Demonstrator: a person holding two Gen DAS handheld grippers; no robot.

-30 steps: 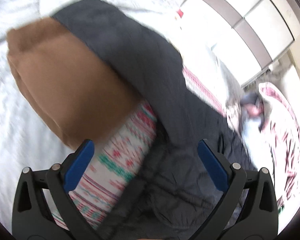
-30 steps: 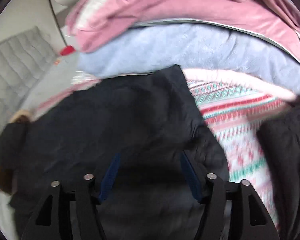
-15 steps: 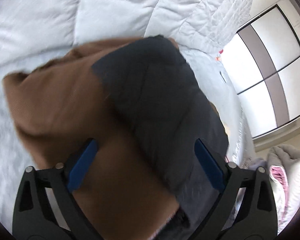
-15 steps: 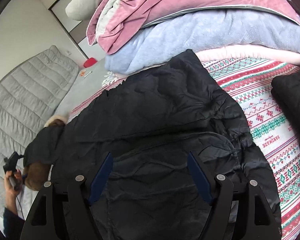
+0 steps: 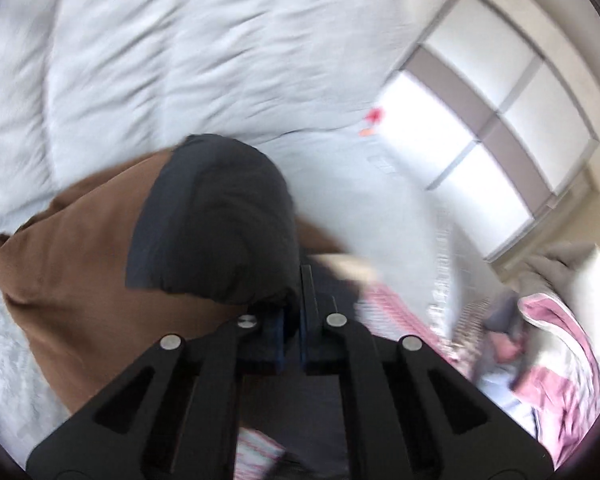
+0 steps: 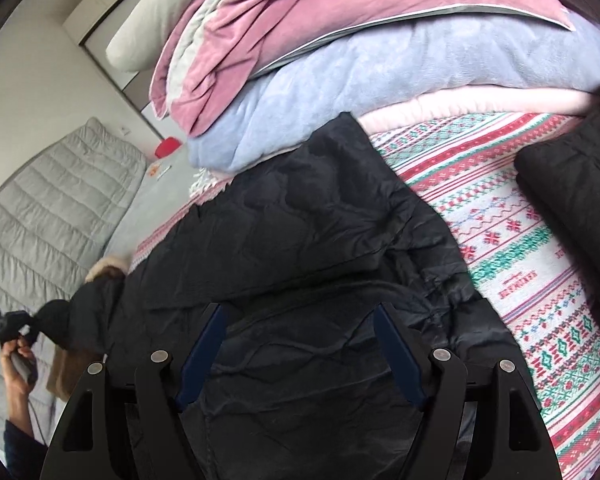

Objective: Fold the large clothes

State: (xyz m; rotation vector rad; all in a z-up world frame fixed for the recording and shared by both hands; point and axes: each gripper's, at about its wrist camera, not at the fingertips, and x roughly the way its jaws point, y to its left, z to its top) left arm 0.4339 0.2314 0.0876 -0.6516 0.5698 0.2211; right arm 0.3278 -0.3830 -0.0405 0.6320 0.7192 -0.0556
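Observation:
A black padded jacket lies spread on the patterned bed cover. My right gripper hovers open over its lower body, with nothing between the pads. At the far left of the right wrist view, a hand holds my left gripper against the jacket's sleeve end. In the blurred left wrist view my left gripper is shut on that dark sleeve, lifted clear of the bed. Brown fabric lies under and beside the sleeve. A pale fur trim shows by the collar.
Folded pink and blue blankets are stacked at the head of the cover. Another dark garment lies at the right. A grey quilted mat, a red object and a white wardrobe stand beyond.
My left gripper has closed on the dark sleeve and risen with it, so more white bedding and wardrobe show. My right gripper has drifted over the jacket and rolled a little, staying open.

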